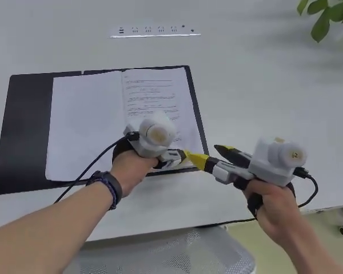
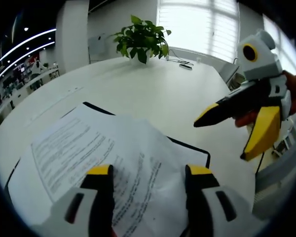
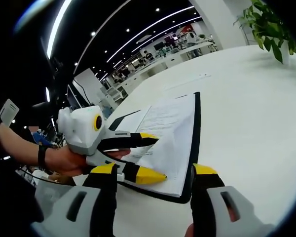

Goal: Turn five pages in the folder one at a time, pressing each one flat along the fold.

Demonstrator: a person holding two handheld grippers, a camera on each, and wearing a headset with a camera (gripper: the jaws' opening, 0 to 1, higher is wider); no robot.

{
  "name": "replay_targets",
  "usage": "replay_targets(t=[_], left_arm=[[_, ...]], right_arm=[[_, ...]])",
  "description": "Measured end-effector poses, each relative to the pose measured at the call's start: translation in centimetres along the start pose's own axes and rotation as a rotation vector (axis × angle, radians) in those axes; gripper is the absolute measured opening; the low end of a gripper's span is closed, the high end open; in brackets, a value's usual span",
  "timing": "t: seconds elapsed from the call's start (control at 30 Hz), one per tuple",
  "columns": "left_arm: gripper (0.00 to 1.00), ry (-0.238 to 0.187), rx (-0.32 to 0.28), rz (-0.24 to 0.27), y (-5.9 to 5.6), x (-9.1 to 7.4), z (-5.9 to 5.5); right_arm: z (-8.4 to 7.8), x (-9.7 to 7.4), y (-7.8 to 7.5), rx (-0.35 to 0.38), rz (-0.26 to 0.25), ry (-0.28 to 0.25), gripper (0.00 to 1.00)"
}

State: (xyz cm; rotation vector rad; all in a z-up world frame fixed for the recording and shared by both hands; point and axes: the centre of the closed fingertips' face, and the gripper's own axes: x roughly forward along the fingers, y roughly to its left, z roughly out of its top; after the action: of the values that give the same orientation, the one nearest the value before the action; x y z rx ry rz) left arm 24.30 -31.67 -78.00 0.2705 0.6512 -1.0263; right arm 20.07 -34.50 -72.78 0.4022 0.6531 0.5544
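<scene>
- Nearest, the person's left hand, a dark band on its wrist, grips the left tool. Its jaws stand apart over the lower corner of the printed page, a corner the tool hides in the head view.
- I can't tell whether those jaws touch the paper.
- The print is too small to read.
- The black folder lies open on the bench, with a blank sheet left of the fold.
- The right tool, jaws also apart, sits just off the folder's right edge.
</scene>
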Motion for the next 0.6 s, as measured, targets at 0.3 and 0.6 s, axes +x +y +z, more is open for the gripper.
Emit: replay_targets(t=[0.3, 0.6], left_arm=[[0.54, -0.026, -0.065, -0.003, 0.1, -0.8, -0.2], [0.51, -0.046, -0.172, -0.02, 0.4, -1.6, -0.2]], right_arm=[[1.8, 4.5, 0.2, 0.016, 0.07, -0.009, 0.55], [2.7, 5.0, 1.2, -0.008, 0.103, -0.018, 0.46]])
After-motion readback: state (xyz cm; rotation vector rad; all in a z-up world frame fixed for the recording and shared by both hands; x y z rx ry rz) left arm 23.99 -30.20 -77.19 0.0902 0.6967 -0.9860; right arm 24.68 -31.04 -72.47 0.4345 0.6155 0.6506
